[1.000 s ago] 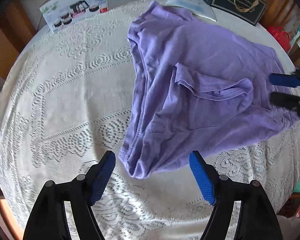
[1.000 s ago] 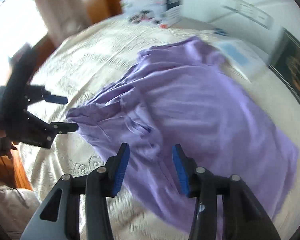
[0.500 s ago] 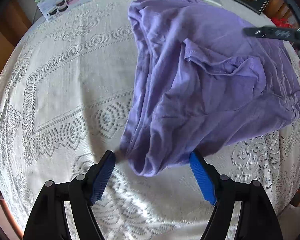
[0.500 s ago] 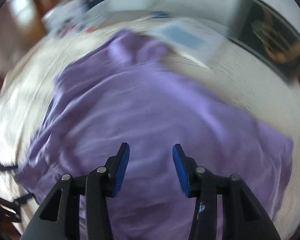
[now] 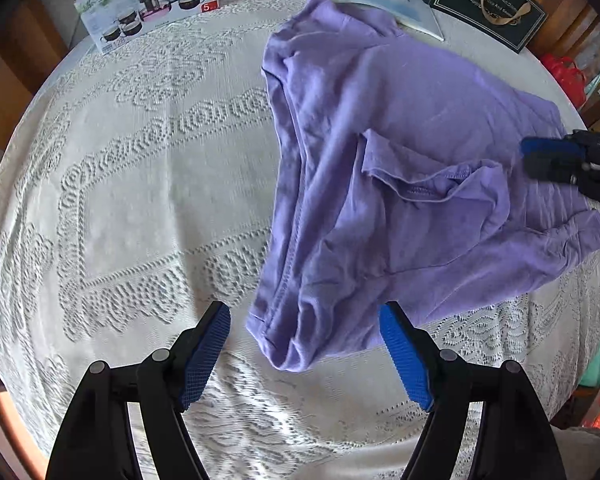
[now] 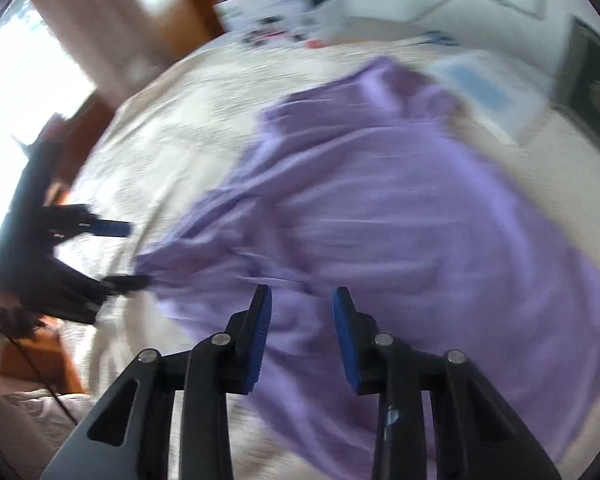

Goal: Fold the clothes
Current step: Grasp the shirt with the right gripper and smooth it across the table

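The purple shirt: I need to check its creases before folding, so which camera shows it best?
The left wrist view: the purple shirt is sharp there, with seams and a turned-up flap visible on the lace tablecloth. The right wrist view shows it only motion-blurred.

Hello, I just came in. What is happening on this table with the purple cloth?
A person holds a two-finger gripper in each hand over a crumpled purple cotton shirt lying on a white lace tablecloth. The left gripper is open, its blue pads either side of the shirt's near bunched corner. The right gripper is also open, above the fabric's other side. Neither grips anything, and no fold is made yet.
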Tool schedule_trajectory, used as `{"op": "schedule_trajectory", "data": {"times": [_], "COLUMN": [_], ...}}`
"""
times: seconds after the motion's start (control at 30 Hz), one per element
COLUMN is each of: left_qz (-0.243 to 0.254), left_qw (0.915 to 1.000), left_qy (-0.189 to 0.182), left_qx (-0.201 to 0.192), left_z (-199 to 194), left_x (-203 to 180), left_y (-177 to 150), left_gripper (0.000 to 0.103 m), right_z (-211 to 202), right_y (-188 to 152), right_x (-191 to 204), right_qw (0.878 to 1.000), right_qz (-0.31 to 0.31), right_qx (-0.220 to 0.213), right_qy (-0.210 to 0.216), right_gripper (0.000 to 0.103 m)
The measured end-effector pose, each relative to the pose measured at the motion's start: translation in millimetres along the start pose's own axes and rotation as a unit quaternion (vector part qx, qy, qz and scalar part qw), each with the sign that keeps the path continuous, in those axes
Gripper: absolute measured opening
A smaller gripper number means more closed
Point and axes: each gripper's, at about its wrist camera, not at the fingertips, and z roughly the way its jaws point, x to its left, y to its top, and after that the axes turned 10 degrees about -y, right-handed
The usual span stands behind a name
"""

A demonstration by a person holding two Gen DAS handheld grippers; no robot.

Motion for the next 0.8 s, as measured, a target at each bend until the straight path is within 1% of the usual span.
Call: {"op": "schedule_trajectory", "data": {"times": [0.03, 0.07, 0.13, 0.23, 0.27, 0.3, 0.37, 0.43, 0.5, 0.57, 0.6, 0.67, 0.73, 0.8], "left_qz": [-0.003, -0.005, -0.009, -0.003, 0.0, 0.002, 0.006, 0.01, 0.014, 0.007, 0.006, 0.009, 0.029, 0.056], "left_qw": [1.0, 0.9999, 0.9997, 0.9998, 0.9999, 0.9999, 0.9999, 0.9998, 0.9997, 0.9996, 0.9994, 0.9981, 0.9965, 0.9943], "left_qy": [-0.005, -0.01, -0.019, -0.017, -0.016, -0.015, -0.014, -0.013, -0.011, -0.023, -0.035, -0.055, -0.056, -0.049], "left_qx": [-0.004, -0.008, -0.015, -0.007, -0.005, -0.002, 0.003, 0.008, 0.013, 0.015, 0.005, -0.025, -0.056, -0.076], "left_z": [0.9, 1.9, 4.0, 9.0, 10.7, 12.4, 15.8, 19.1, 22.5, 15.3, 4.7, -21.9, -47.3, -62.4], "left_x": [-0.1, -0.2, -0.4, -0.3, -0.3, -0.3, -0.3, -0.2, -0.2, 2.0, 2.4, 1.5, -3.7, -8.3], "left_y": [-0.9, -1.8, -3.7, -6.3, -7.2, -8.0, -9.8, -11.5, -13.3, -11.0, -6.5, 10.4, 40.8, 79.1], "left_gripper": [0.078, 0.077, 0.077, 0.077, 0.077, 0.077, 0.077, 0.077, 0.077, 0.077, 0.077, 0.078, 0.079, 0.081], "right_z": [6.7, 14.2, 29.4, 55.7, 63.6, 69.9, 73.4, 66.0, 52.4, 29.8, 15.9, -12.0, -36.4, -58.3], "right_y": [2.6, 4.1, 5.0, 8.2, 11.7, 16.1, 27.7, 36.4, 42.0, 38.7, 32.9, 21.3, 8.5, -5.4], "right_x": [9.5, 18.7, 33.7, 44.8, 43.1, 39.2, 20.4, -4.1, -29.8, -54.7, -65.6, -87.4, -114.4, -145.9], "right_qw": [1.0, 0.999, 0.998, 0.996, 0.996, 0.996, 0.997, 0.993, 0.985, 0.979, 0.977, 0.973, 0.967, 0.959], "right_qz": [-0.003, -0.006, -0.012, -0.012, -0.004, 0.008, 0.049, 0.102, 0.15, 0.186, 0.192, 0.205, 0.221, 0.242], "right_qx": [0.01, 0.022, 0.046, 0.079, 0.085, 0.086, 0.066, 0.038, 0.008, -0.011, -0.018, -0.033, -0.04, -0.042], "right_qy": [0.014, 0.025, 0.038, 0.034, 0.029, 0.022, -0.005, -0.05, -0.085, -0.086, -0.092, -0.105, -0.121, -0.144], "right_gripper": [0.029, 0.022, 0.018, 0.017, 0.017, 0.017, 0.017, 0.017, 0.017, 0.017, 0.017, 0.017, 0.019, 0.027]}}
